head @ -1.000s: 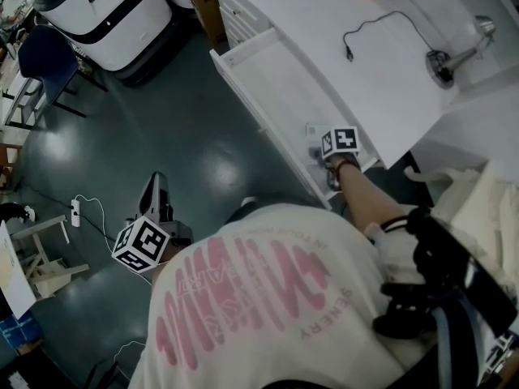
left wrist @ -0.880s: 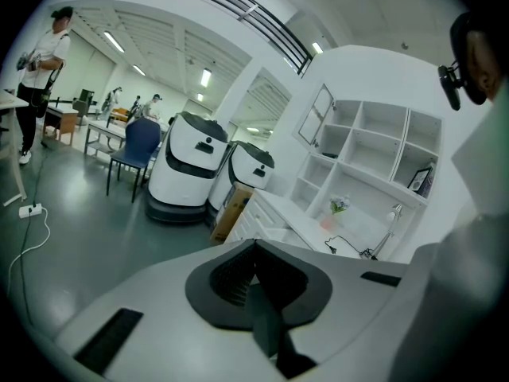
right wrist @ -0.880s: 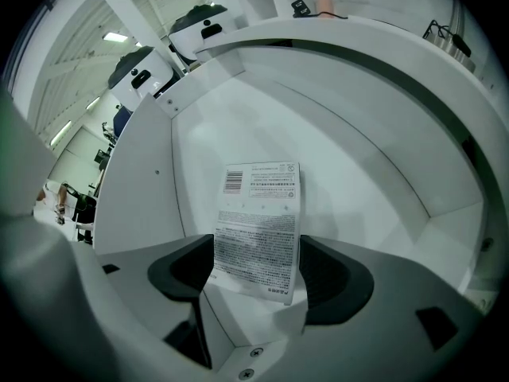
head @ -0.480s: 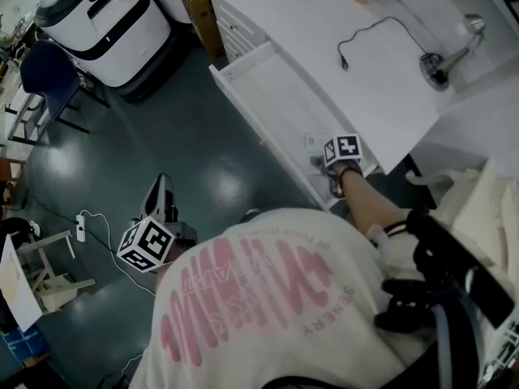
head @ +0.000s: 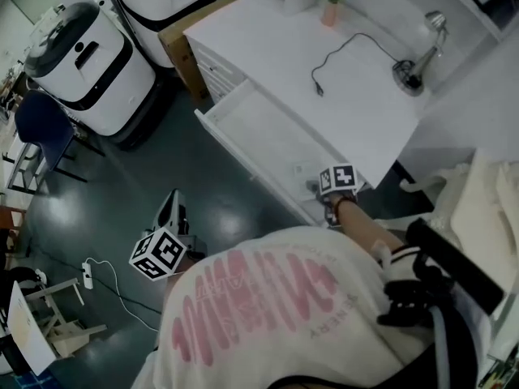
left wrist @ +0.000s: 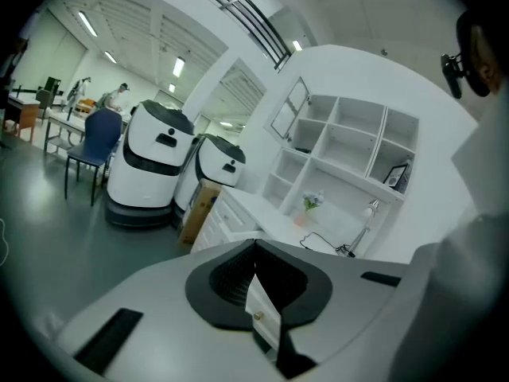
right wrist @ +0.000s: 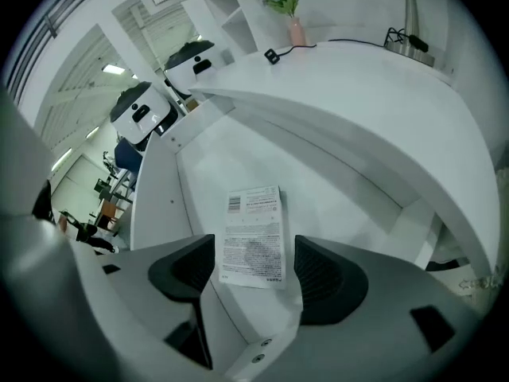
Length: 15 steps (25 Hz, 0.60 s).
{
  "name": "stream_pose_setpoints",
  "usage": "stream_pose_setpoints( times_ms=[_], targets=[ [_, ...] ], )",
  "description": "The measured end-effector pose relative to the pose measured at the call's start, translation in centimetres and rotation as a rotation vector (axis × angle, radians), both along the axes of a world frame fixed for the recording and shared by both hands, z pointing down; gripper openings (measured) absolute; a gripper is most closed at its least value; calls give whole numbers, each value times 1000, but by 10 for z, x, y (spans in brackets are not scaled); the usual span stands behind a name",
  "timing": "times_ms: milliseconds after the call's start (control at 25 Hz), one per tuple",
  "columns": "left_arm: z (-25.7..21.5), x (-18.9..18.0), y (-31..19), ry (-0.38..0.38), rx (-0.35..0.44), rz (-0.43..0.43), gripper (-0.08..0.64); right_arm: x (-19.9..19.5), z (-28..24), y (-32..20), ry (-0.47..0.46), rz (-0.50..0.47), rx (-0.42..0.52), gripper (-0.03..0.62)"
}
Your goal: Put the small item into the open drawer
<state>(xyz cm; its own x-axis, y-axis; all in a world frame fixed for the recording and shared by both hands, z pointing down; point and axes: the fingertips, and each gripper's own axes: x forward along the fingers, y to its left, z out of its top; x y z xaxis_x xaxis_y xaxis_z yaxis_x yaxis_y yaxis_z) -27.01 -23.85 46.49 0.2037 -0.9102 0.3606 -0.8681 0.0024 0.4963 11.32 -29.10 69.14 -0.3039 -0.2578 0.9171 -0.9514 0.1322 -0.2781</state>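
Fingers [right wrist: 322, 273] held apart on right gripper [right wrist: 254, 270] — hovered above printed packet [right wrist: 253, 229] flat in open drawer [head: 268, 130]; pressed together, empty, on left gripper [left wrist: 269, 325].

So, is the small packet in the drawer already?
In. The packet lies flat inside the drawer; the right gripper has its jaws apart, clear of it.

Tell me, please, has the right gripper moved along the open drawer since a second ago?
No, not noticeably: the right gripper stays at the open drawer's near end, by the small item.
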Motion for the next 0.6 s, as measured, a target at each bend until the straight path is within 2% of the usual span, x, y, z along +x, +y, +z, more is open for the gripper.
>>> stream_pose_setpoints(
  times_ms=[320, 480, 600],
  targets=[
    [-10, 54, -47, 10, 34, 172, 29, 3, -42, 0, -32, 62, 122, 227],
    [-16, 78, -62, 9, 48, 248, 29, -7, -69, -3, -106, 84, 155, 211],
    [-21, 93, -71, 9, 59, 295, 29, -13, -98, -13, -173, 122, 213, 171]
  ],
)
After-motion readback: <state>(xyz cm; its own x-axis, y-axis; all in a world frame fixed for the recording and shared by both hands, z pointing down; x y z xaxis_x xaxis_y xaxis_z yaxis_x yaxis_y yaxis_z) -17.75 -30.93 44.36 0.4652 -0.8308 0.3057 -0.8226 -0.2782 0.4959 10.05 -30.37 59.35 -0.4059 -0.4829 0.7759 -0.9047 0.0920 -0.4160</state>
